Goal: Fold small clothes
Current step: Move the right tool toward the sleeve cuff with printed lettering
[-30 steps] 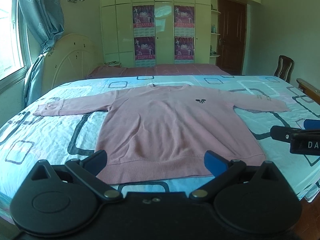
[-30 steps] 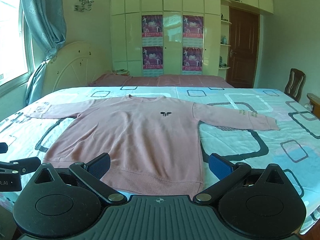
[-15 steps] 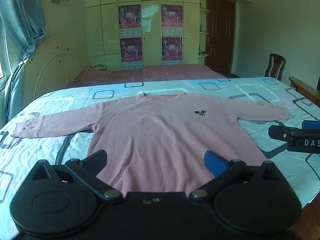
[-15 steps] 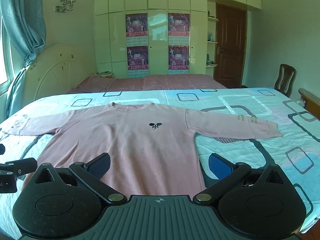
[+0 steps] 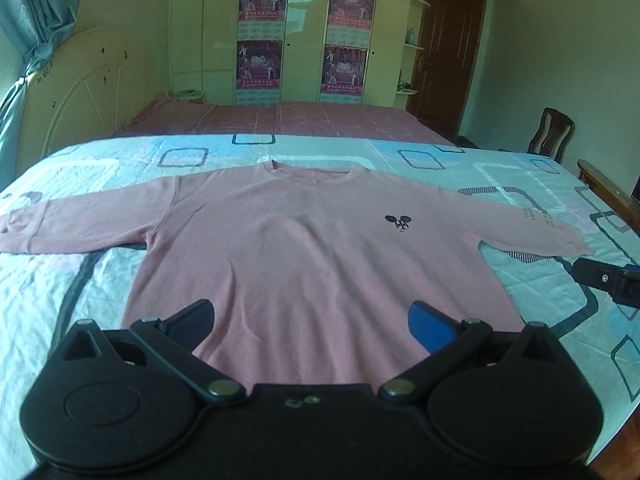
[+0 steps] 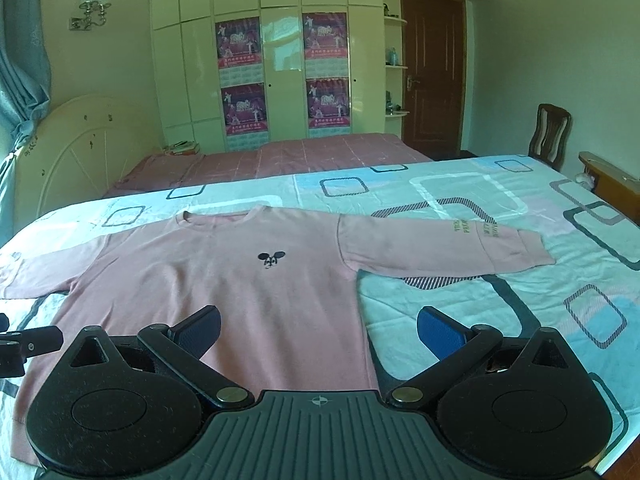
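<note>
A pink long-sleeved sweatshirt (image 5: pixel 304 248) lies flat and face up on the bed, sleeves spread to both sides, a small black mouse emblem (image 6: pixel 271 259) on its chest. My left gripper (image 5: pixel 311 322) hangs open above the sweatshirt's lower body, nothing between its fingers. My right gripper (image 6: pixel 318 330) is open too, above the garment's lower right side edge. The right sleeve (image 6: pixel 444 246) stretches out ahead of the right gripper. The hem is hidden behind both gripper bodies. The other gripper's tip shows at the right edge of the left wrist view.
The bed sheet (image 6: pixel 520 304) is pale blue with square outlines. Beyond it is a second bed with a pink cover (image 5: pixel 280 120), a cream headboard (image 5: pixel 80 92), a wardrobe with posters, a brown door (image 6: pixel 434 68) and a wooden chair (image 5: pixel 550 132) at the right.
Both grippers have moved forward over the sweatshirt and now hang above its lower part. The hem has slipped out of sight beneath them. Both stay open.
</note>
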Available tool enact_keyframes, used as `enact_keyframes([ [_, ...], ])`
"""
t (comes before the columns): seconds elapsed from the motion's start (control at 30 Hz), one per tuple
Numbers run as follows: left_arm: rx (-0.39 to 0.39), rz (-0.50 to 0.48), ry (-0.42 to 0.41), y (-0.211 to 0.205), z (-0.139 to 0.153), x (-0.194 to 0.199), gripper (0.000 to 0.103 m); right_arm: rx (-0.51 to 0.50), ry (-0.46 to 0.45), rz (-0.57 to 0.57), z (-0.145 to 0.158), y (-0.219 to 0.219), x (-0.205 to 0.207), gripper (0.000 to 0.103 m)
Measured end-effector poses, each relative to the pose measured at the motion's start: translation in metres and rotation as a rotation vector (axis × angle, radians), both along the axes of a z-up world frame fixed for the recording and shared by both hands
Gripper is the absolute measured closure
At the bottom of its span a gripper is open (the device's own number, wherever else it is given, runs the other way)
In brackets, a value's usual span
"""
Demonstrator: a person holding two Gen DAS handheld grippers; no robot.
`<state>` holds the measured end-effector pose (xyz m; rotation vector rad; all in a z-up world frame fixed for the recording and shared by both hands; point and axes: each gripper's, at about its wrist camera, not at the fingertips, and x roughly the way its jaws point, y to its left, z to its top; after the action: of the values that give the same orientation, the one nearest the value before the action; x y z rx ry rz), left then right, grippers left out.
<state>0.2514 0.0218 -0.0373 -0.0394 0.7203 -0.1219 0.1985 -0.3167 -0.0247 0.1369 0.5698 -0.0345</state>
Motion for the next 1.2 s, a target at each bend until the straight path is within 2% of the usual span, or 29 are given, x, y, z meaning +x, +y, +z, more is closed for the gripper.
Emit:
enact_keyframes([
  [0.1,-0.018,0.007,0.054,-0.003,-0.009,0.021,0.0,0.023,0.004,-0.021,-0.009,-0.02,0.023,0.0],
  [0.27,0.096,0.051,0.054,-0.028,-0.015,0.056,0.0,0.114,0.009,-0.098,-0.027,-0.072,0.068,0.0],
  [0.4,0.073,0.064,0.111,-0.045,-0.023,0.095,0.001,0.181,0.016,-0.163,-0.041,-0.124,0.101,0.0],
  [0.53,0.062,0.08,0.145,-0.068,-0.038,0.128,0.001,0.2,0.019,-0.238,-0.055,-0.177,0.126,0.0],
  [0.73,-0.014,0.086,0.24,-0.097,-0.067,0.16,0.0,0.214,0.037,-0.343,-0.082,-0.248,0.155,0.001],
  [0.87,0.046,0.098,0.178,-0.116,-0.076,0.167,0.0,0.232,0.051,-0.404,-0.102,-0.284,0.167,0.001],
  [0.93,0.076,0.081,0.24,-0.123,-0.081,0.178,0.0,0.251,0.048,-0.427,-0.112,-0.3,0.17,0.001],
  [1.0,0.075,0.051,0.279,-0.127,-0.084,0.188,0.0,0.282,0.045,-0.447,-0.122,-0.315,0.175,0.001],
  [1.03,0.073,0.06,0.279,-0.127,-0.085,0.19,0.0,0.306,0.045,-0.46,-0.128,-0.322,0.176,0.005],
  [1.07,0.069,0.079,0.28,-0.125,-0.085,0.193,0.0,0.333,0.046,-0.464,-0.133,-0.328,0.177,0.016],
  [1.1,0.07,0.105,0.281,-0.124,-0.085,0.196,0.0,0.357,0.054,-0.477,-0.138,-0.334,0.178,0.036],
  [1.2,0.128,0.18,0.286,-0.12,-0.09,0.206,0.001,0.439,0.055,-0.517,-0.151,-0.35,0.175,0.039],
])
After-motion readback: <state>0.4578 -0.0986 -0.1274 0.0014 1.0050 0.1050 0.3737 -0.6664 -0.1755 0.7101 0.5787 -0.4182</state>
